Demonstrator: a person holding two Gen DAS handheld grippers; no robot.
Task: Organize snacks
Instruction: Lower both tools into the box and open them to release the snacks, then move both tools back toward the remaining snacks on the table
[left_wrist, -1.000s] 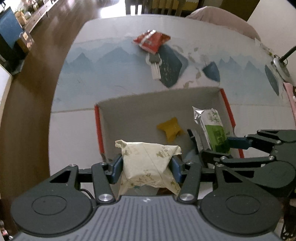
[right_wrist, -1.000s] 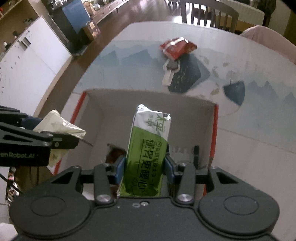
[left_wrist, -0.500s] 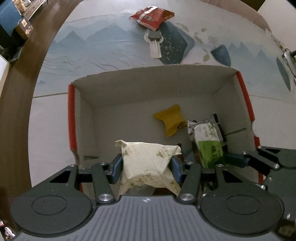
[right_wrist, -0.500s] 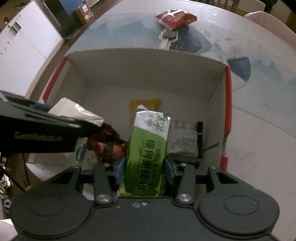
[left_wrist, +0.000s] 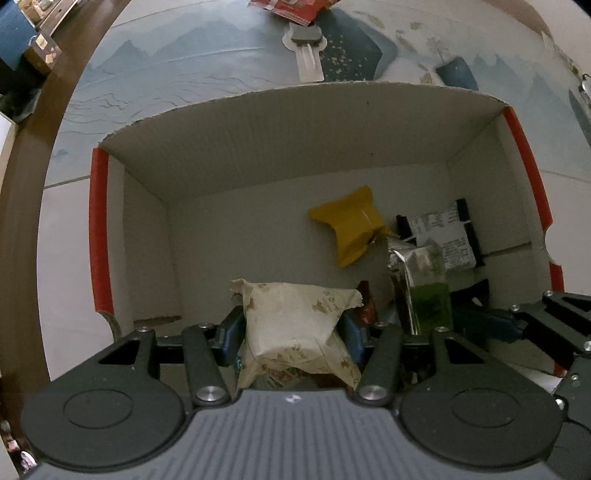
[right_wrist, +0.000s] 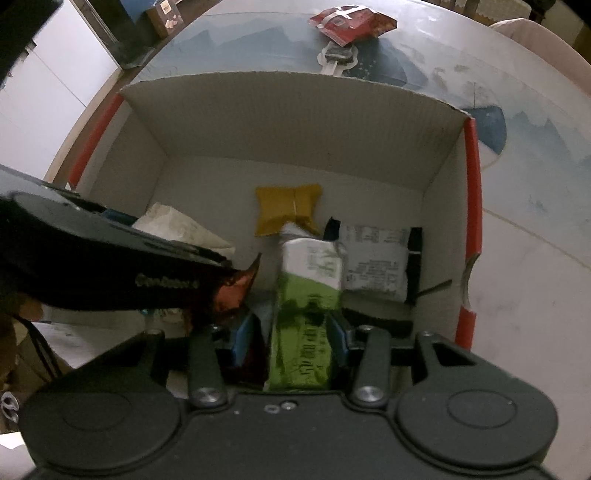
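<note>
The open-topped corrugated cardboard box has matt, greyish, faintly ribbed inner walls, ragged along the cut edge at twelve o'clock, with glossy red rims at three and nine. Inside it, the cream paper-like snack packet looks matt and creased, its end crimped. The green-and-silver foil packet is glossy and reflective. The small mustard-yellow pillow sachet is smooth with a dull sheen. The black-and-white printed packet looks like slick plastic film. Beyond the box, the blue-and-white patterned tablecloth is smooth; the red crinkled packet shines.
</note>
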